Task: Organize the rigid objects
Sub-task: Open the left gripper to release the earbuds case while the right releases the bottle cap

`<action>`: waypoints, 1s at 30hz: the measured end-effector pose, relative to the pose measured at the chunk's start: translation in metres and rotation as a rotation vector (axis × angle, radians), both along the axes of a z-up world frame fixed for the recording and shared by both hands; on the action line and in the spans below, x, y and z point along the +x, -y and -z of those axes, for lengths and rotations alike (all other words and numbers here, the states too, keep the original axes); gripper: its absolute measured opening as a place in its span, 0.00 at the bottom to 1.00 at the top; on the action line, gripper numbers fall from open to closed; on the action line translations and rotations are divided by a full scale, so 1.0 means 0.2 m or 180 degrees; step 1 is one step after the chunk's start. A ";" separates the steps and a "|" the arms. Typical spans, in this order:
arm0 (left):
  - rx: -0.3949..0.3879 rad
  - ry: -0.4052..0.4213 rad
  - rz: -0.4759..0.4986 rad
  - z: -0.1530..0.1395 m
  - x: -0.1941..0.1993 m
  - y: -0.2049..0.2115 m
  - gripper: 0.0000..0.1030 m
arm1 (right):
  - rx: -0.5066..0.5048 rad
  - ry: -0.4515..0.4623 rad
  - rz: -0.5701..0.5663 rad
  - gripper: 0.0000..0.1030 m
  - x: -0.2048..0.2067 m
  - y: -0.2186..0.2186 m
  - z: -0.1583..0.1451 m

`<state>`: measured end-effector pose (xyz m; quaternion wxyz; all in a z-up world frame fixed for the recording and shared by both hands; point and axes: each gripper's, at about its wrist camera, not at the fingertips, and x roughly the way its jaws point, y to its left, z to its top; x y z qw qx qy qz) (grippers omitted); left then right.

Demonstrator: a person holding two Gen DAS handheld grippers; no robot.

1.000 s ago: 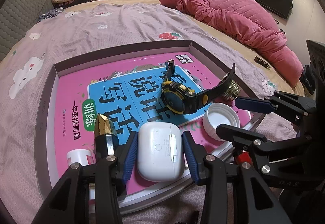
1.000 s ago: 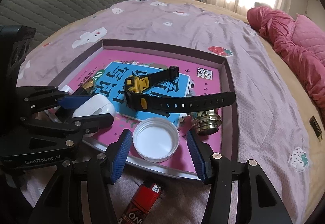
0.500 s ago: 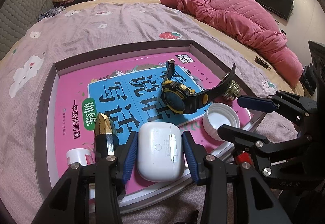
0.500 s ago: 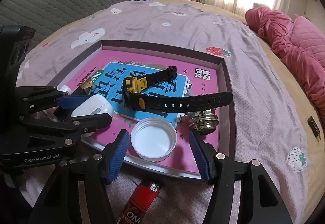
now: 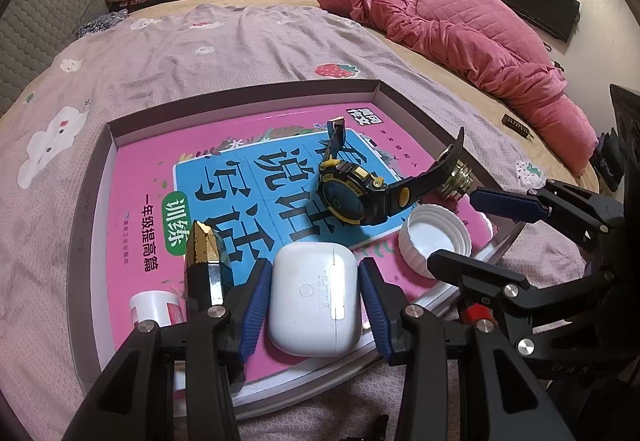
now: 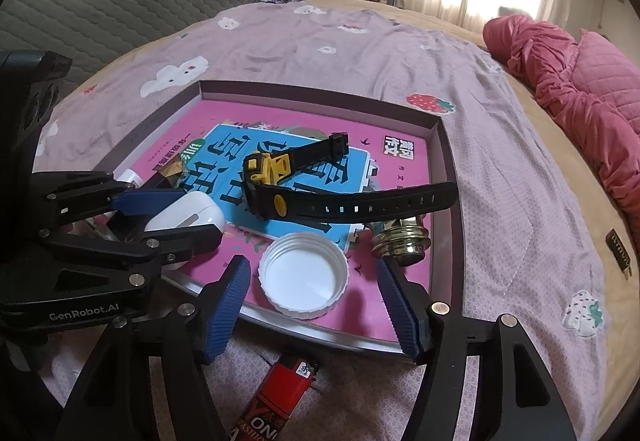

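Observation:
A shallow grey tray (image 5: 90, 201) on the bed holds a pink book, and small items lie on it. My left gripper (image 5: 314, 275) is shut on a white earbuds case (image 5: 316, 301) that rests at the tray's near edge; both blue pads touch its sides. A white bottle cap (image 6: 306, 277) lies open side up between the fingers of my right gripper (image 6: 313, 269). Its jaws are opening and the pads stand clear of the cap. A black and yellow watch (image 6: 276, 185) lies mid-tray, its strap resting on a gold metal ring piece (image 6: 404, 241).
A gold-tipped black piece (image 5: 204, 253) and a small white tube (image 5: 154, 307) sit left of the case. A red lighter (image 6: 284, 393) lies on the sheet outside the tray's near rim. A pink quilt (image 5: 460, 29) is piled at the far right, with a small dark bar (image 6: 618, 253) on the bed.
The right gripper's jaws have spread wider around the white cap, which stays put. The left gripper and the earbuds case have not moved.

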<state>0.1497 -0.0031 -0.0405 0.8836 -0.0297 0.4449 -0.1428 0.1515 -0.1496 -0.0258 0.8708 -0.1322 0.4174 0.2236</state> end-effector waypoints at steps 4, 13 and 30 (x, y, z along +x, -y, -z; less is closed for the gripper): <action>0.0032 0.0029 -0.0009 -0.02 -0.01 0.00 0.44 | 0.0001 0.0024 0.0014 0.67 0.00 0.00 0.00; -0.0049 0.0043 -0.0103 -0.05 -0.04 -0.04 0.51 | 0.0008 0.0017 0.0025 0.67 -0.01 0.00 0.00; -0.0160 0.0238 -0.0390 -0.13 -0.18 -0.11 0.64 | 0.0124 0.0050 0.0066 0.72 -0.03 0.01 -0.03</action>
